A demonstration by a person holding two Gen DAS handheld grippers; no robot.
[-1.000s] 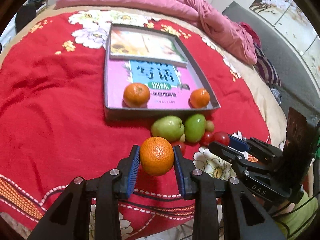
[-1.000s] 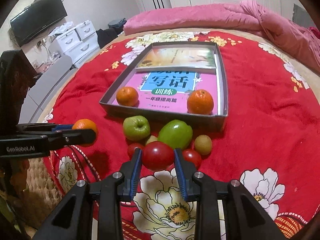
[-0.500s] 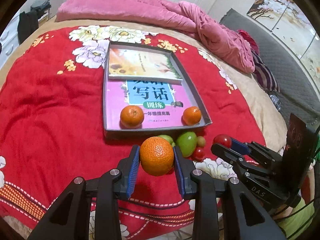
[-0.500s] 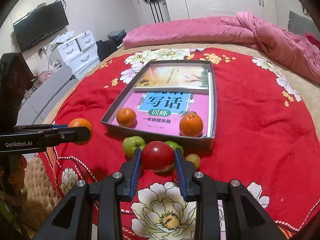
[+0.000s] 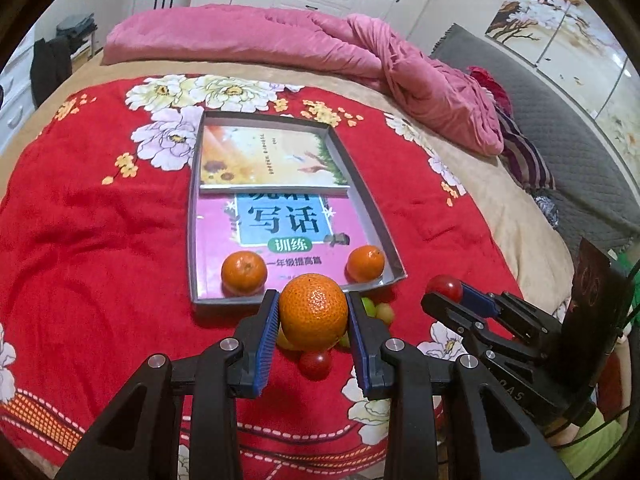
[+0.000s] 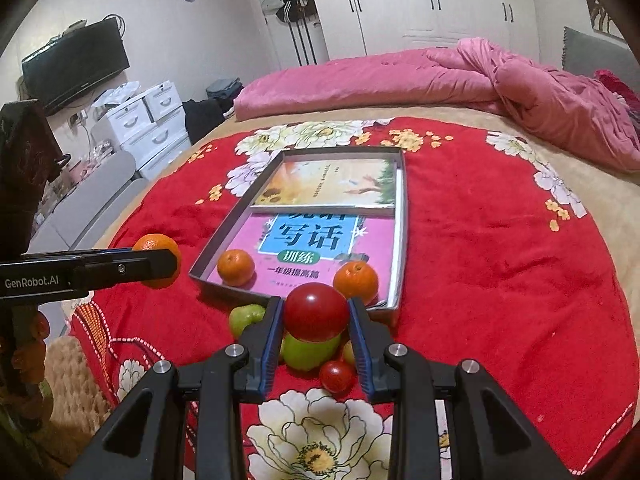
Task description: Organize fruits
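My left gripper (image 5: 313,314) is shut on an orange (image 5: 313,311), held in the air above the red blanket, just short of the grey tray (image 5: 378,220). The right gripper (image 6: 316,316) is shut on a red tomato (image 6: 316,311), also lifted, near the tray's front edge (image 6: 224,286). Two oranges (image 5: 244,272) (image 5: 365,263) lie in the tray's near end on a pink book. Below the grippers, on the blanket, lie green fruits (image 6: 245,318) (image 6: 308,350) and a small tomato (image 6: 337,376), partly hidden by the held fruit.
A second book (image 5: 264,158) fills the tray's far end. A rumpled pink duvet (image 5: 360,52) lies across the back of the bed. White drawers (image 6: 148,120) and a television (image 6: 76,68) stand off to the left. The bed edge drops away at the near left.
Both grippers have risen with their fruit still clamped. The tray and loose fruits now sit lower and smaller in view, and more of the room shows behind.
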